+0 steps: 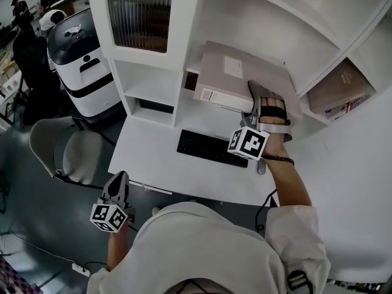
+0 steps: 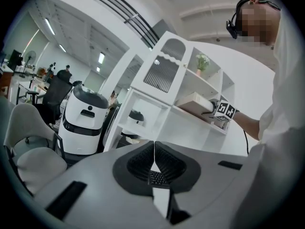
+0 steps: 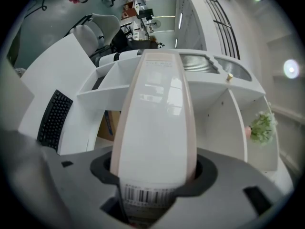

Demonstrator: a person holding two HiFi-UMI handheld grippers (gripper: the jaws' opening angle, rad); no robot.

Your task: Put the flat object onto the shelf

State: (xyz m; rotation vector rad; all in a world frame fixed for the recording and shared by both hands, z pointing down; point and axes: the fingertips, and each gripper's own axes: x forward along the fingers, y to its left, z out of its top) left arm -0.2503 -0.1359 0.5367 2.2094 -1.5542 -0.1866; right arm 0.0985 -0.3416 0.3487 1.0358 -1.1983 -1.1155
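Note:
The flat object is a wide, thin white box [image 1: 233, 78] with pale pink edges and a barcode label. It lies tilted in the middle compartment of the white shelf unit [image 1: 177, 48], its near edge sticking out over the desk. My right gripper [image 1: 262, 100] is shut on that near edge. In the right gripper view the box [image 3: 157, 123] fills the space between the pads [image 3: 200, 168]. My left gripper [image 1: 116, 185] hangs low at the left, below the desk edge, shut and empty. In the left gripper view its pads [image 2: 143, 163] meet.
A black keyboard [image 1: 211, 147] lies on the white desk [image 1: 153, 158] below the box. Another flat box [image 1: 340, 90] leans in the right compartment. A white and black machine [image 1: 79, 60] and a grey chair [image 1: 67, 152] stand left of the desk.

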